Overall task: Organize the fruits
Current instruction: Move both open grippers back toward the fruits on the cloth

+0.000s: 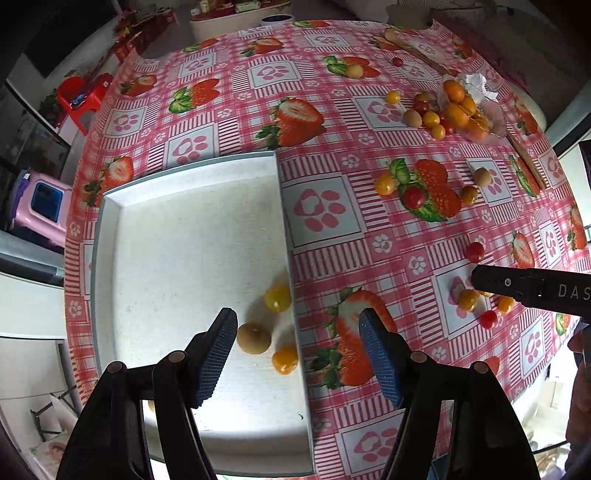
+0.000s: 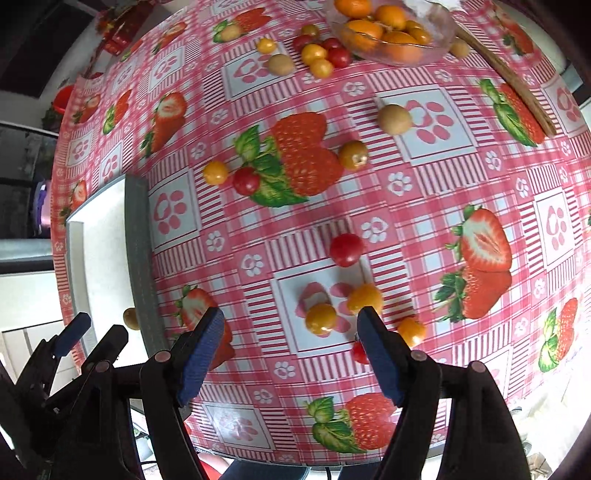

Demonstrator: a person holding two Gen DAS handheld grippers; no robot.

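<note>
From the left wrist we look down on the white tray point(image 1: 177, 236) lying on the strawberry-print tablecloth point(image 1: 332, 140). Our left gripper point(image 1: 298, 332) hangs above the tray's right edge with its blue pads spread wide and nothing between them. Inside the tray, close to that right wall, lie three fruits: a yellow cherry tomato point(image 1: 277, 298), a brown longan point(image 1: 253, 338) just below it, and an orange cherry tomato point(image 1: 284, 360) nearest the wall. Right of the tray, the black right gripper point(image 1: 532, 288) reaches in from the picture's edge over a small cluster of yellow and red tomatoes. Far beyond the tray, a clear bowl of kumquats point(image 1: 469, 114) stands among more scattered fruit.

From the right wrist the tray point(image 2: 138, 236) sits at the left edge, with the left gripper's point(image 2: 92, 332) tips showing beside a longan point(image 2: 130, 318) in it. Our right gripper point(image 2: 290, 321) is over the cloth right of the tray, jaws apart, holding nothing. A yellow tomato point(image 2: 320, 318) lies on the cloth between its pads, untouched; an orange one point(image 2: 365, 297) and a red cherry tomato point(image 2: 346, 249) lie just beyond, away from the tray. The bowl point(image 2: 391, 33) is at the top.
</note>
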